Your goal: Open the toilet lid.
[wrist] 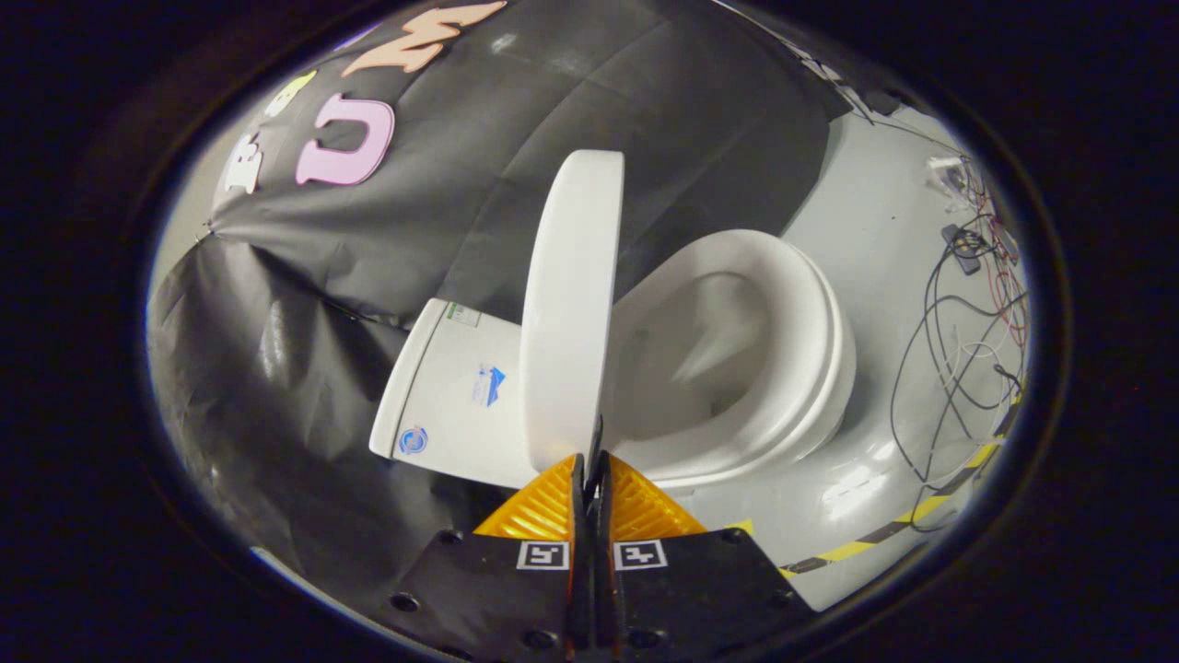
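The white toilet lid [571,304] is standing raised, edge-on, between the tank [451,387] on its left and the open seat [783,368] on its right. The gripper [589,460] is pinching the lid's near edge, its orange fingers [543,506] nearly closed together. Cables [967,350] are lying on the grey floor [884,230] at far right.

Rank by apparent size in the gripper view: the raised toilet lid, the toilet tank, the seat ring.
1. seat ring, widest.
2. toilet lid, edge-on, so it looks slimmer.
3. toilet tank, partly hidden behind the lid; unsure against the lid.
The gripper is shut, fingertips at the lid's edge.
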Action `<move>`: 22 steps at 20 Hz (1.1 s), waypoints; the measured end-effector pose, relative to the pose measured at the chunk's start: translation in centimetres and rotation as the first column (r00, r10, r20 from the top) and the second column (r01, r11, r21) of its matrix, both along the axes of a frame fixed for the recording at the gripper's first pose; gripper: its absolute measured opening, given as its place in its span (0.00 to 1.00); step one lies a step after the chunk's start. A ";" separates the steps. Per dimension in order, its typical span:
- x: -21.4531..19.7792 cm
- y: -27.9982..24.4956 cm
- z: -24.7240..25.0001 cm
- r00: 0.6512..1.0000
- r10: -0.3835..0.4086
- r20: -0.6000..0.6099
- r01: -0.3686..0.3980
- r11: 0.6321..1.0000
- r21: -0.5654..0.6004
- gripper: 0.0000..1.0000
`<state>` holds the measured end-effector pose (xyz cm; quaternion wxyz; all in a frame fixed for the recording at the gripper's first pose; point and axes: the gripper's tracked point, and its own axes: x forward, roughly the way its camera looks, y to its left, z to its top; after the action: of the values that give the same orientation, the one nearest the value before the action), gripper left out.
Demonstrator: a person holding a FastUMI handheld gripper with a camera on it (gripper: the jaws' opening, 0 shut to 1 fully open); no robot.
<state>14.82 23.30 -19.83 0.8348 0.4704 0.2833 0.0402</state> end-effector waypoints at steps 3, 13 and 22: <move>0.0 0.3 0.6 1.000 -0.012 -0.001 0.012 0.999 -0.035 0.04; 0.7 1.9 3.5 0.999 0.022 -0.025 -0.025 0.991 -0.129 0.04; 1.8 3.5 5.6 0.999 0.015 -0.046 -0.023 0.982 -0.188 0.04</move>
<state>16.64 26.77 -14.26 0.8687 0.3872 0.3088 0.0105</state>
